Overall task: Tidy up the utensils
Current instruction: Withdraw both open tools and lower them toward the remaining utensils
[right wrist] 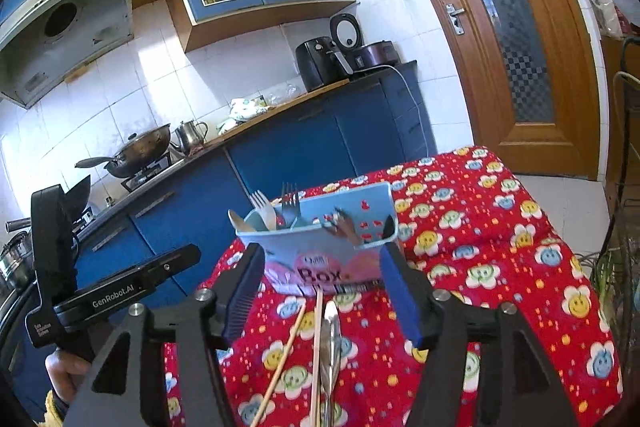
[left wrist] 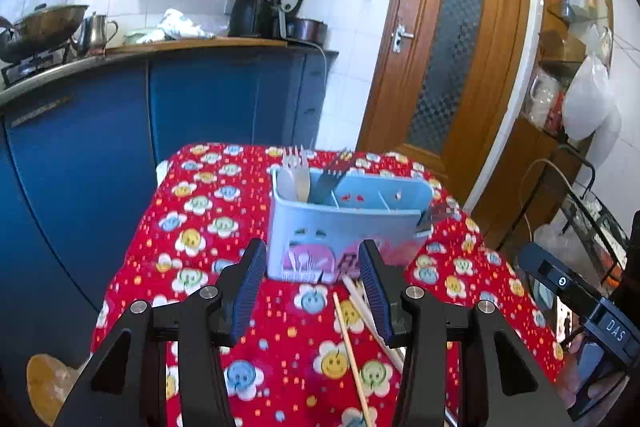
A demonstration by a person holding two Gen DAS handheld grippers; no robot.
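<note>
Chopsticks (right wrist: pixel 296 339) and spoon (right wrist: pixel 332 339) lie lengthwise on the bench (right wrist: pixel 520 267) between the right tongs (right wrist: pixel 324 291), nearer; both tongs gape empty, left (left wrist: pixel 316 291) alongside.

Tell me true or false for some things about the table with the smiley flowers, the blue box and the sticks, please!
1. The blue box stands on the red tablecloth. True.
2. The forks stand in the box at one end. True.
3. The chopsticks are already in the box. False: they lie on the cloth in front of it.
4. The right gripper is squeezing a spoon. False: its jaws are open and hold nothing; the metal spoon lies on the cloth below them.
5. The left gripper holds nothing. True.
6. The wooden door is wide open. False: it is closed.
</note>
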